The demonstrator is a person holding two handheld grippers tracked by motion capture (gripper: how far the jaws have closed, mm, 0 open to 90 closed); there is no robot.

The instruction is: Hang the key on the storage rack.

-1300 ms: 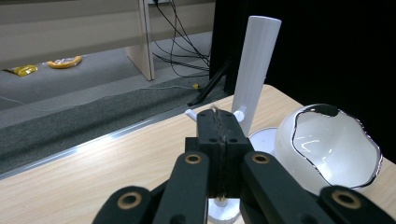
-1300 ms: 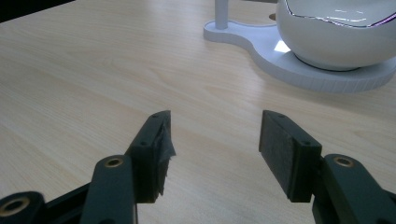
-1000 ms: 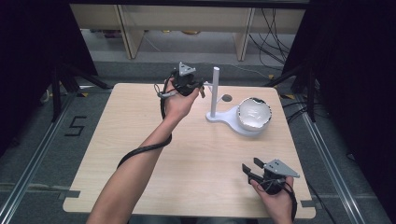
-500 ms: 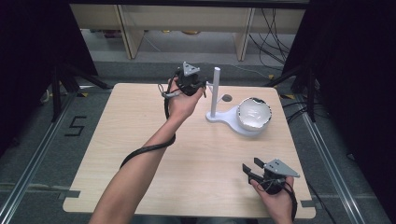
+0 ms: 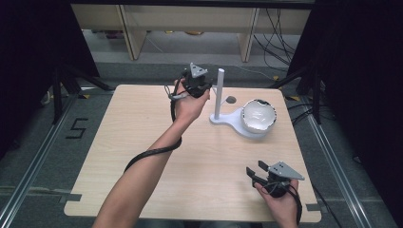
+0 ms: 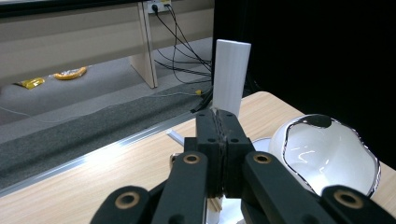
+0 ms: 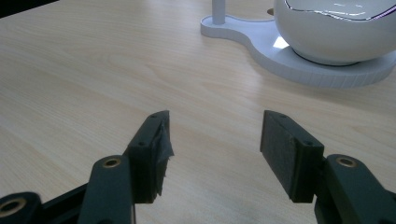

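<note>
A white stand [image 5: 227, 120] sits at the table's far right, with an upright white post [image 5: 219, 92] and a white bowl [image 5: 259, 115] on its round end. My left gripper [image 5: 207, 87] is held up just left of the post, near its top. In the left gripper view its jaws [image 6: 223, 126] are pressed together with nothing visible between them; the post [image 6: 229, 77] rises right behind them and the bowl [image 6: 327, 156] lies to the right. My right gripper [image 5: 255, 169] rests near the front right edge, and its jaws [image 7: 215, 140] stand open over bare wood, pointing toward the stand [image 7: 243, 28].
The light wooden table [image 5: 142, 142] has free room on its left and middle. A small dark round spot [image 5: 231, 100] lies on the table behind the stand. The left gripper's black cable [image 5: 152, 154] trails along the forearm. Beyond the table are floor and cables.
My left gripper has edged slightly right, closer to the post. The right gripper has not moved.
</note>
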